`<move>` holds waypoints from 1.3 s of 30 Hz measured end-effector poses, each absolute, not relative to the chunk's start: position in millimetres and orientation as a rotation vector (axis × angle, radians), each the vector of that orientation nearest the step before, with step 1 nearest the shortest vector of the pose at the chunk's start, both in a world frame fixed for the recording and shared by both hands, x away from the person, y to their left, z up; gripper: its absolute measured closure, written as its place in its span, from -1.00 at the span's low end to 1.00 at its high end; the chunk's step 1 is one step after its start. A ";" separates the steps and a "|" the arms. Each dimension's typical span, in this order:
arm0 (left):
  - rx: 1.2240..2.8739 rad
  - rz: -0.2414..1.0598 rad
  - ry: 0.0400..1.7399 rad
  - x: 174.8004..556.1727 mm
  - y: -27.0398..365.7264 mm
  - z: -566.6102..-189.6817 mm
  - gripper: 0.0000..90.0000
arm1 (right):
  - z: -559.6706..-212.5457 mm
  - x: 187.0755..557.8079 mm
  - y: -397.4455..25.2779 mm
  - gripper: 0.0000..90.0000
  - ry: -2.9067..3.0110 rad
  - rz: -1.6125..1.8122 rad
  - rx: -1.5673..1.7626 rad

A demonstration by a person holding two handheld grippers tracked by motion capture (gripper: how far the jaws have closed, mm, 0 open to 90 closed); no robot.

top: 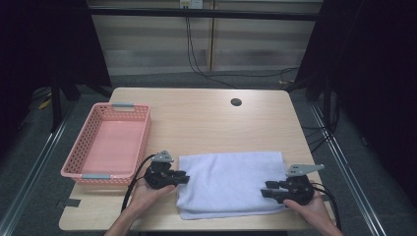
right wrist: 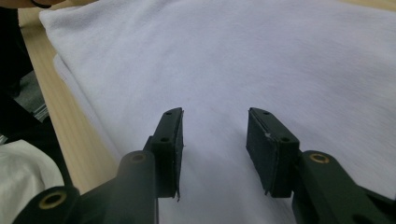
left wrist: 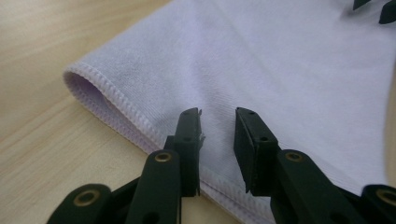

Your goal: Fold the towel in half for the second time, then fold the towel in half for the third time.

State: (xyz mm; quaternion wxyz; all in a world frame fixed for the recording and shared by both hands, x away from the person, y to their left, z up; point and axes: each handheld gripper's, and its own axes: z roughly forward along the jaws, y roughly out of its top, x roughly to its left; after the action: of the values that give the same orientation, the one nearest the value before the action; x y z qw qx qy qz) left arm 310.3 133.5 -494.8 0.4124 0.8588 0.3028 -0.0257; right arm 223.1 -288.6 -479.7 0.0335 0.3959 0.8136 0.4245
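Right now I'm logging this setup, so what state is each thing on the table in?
Towel: folded flat, lying on the table, not gripped.
Basket: upright, nothing in it.
Left claw: open, at the towel's left edge.
Right claw: open, over the towel's right part.
Table: bare wood beyond the towel and basket.

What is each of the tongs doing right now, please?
Left tongs: open, holding nothing, jaws over the white towel's hemmed edge.
Right tongs: open, holding nothing, above the towel.
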 end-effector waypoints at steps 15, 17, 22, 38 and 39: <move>2.162 -0.100 0.776 310.0 117.6 -497.8 0.51 | -491.2 220.6 -290.3 0.05 2.553 1.117 1.220; 2.167 -0.116 0.773 314.0 112.8 -496.8 0.48 | -490.7 218.0 -292.1 0.04 2.550 1.094 1.220; 2.153 -0.113 0.782 319.5 112.6 -490.2 0.35 | -487.0 211.7 -286.7 -0.12 2.523 1.076 1.232; 2.055 0.015 0.882 365.1 119.1 -471.0 0.12 | -469.6 224.1 -137.1 -0.27 2.726 1.304 0.837; 2.056 0.014 0.893 366.4 120.7 -472.4 0.10 | -470.9 230.2 -126.8 -0.27 2.749 1.314 0.825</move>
State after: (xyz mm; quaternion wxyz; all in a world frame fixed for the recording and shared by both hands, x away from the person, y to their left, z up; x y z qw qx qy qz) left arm 366.4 120.7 -472.4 0.4349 0.8260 0.3585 0.0056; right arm 230.2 -126.8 -470.9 -0.0075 0.2614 0.8708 0.4163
